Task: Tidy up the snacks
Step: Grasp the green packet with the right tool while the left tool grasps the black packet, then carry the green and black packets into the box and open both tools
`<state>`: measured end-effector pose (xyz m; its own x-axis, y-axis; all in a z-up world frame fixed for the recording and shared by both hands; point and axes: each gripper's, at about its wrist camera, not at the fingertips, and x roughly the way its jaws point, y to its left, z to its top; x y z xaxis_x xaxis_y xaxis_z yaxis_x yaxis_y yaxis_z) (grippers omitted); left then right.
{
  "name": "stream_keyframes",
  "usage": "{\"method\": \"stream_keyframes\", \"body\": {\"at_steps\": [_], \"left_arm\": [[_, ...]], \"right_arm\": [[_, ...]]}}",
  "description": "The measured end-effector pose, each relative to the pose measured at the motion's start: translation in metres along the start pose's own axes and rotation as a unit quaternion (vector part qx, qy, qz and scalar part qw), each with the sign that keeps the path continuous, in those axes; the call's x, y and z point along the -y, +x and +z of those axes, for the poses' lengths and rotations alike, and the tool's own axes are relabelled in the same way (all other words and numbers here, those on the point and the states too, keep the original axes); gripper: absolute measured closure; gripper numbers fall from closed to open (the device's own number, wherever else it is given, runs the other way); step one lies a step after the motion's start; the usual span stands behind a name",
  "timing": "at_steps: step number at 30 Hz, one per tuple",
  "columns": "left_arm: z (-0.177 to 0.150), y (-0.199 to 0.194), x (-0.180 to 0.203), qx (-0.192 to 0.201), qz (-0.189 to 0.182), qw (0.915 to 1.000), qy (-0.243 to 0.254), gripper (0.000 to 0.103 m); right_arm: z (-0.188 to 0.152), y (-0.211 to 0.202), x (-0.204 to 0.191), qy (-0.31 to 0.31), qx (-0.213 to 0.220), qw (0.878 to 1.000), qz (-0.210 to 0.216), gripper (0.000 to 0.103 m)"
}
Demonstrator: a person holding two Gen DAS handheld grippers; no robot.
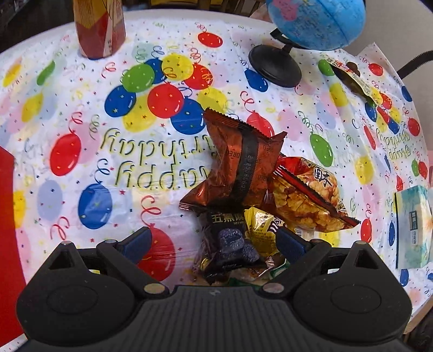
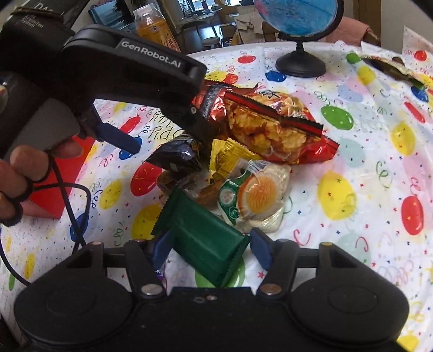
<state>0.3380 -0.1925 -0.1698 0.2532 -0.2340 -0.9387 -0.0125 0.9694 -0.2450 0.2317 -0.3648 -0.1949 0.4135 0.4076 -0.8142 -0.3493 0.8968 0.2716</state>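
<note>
"GenRobot.AI" on left gripper (image 2: 165, 127)

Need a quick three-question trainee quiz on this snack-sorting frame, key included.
1. True or false: the globe stands on the floor.
2. What lies between the fingers of the right hand-held gripper? A green packet; B globe; C nothing.
3. Fill in: above the snack pile, the jaws of the left hand-held gripper stand ___.
Key: 1 false, it stands on the table; 2 A; 3 open.
</note>
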Motion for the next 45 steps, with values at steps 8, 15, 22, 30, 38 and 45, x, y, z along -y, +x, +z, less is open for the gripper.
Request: {"method": "stream_keyframes", "body": {"at_steps": [8,15,22,30,38,45], "left_arm": [[0.004,0.013,0.000,-0.024,-0.006,0.9997,0.000,0.032],[0.000,0.010,-0.004,-0.025,-0.022,0.9994,0.000,0.058],[-0.009,-0.006,-0.011,-0.007,-0.022,0.9997,0.008,0.066],[-0.032,-0.038,-0.032,0.021,-0.016,0.9996,-0.002,0.067],[-0.062,-0.093,-0.054,0.065,-0.021,0.9976,-0.003,0.067],[-0.086,-0.138,-0.078,0.101,-0.017,0.9947,-0.004,0.067]], "right_arm": [[-0.002,-0.002,0.008,0.011,-0.002,1.000,0.028,0.066],[-0.008,-0.014,0.007,0.017,0.010,0.998,0.053,0.084],[-0.014,-0.029,-0.011,0.022,0.027,0.998,0.043,0.092],[-0.019,-0.050,-0.038,0.022,0.043,0.999,0.010,0.095],[-0.024,-0.076,-0.063,0.034,0.070,0.997,-0.010,0.095],[-0.016,-0.100,-0.098,0.022,0.100,0.995,-0.011,0.096]]}}
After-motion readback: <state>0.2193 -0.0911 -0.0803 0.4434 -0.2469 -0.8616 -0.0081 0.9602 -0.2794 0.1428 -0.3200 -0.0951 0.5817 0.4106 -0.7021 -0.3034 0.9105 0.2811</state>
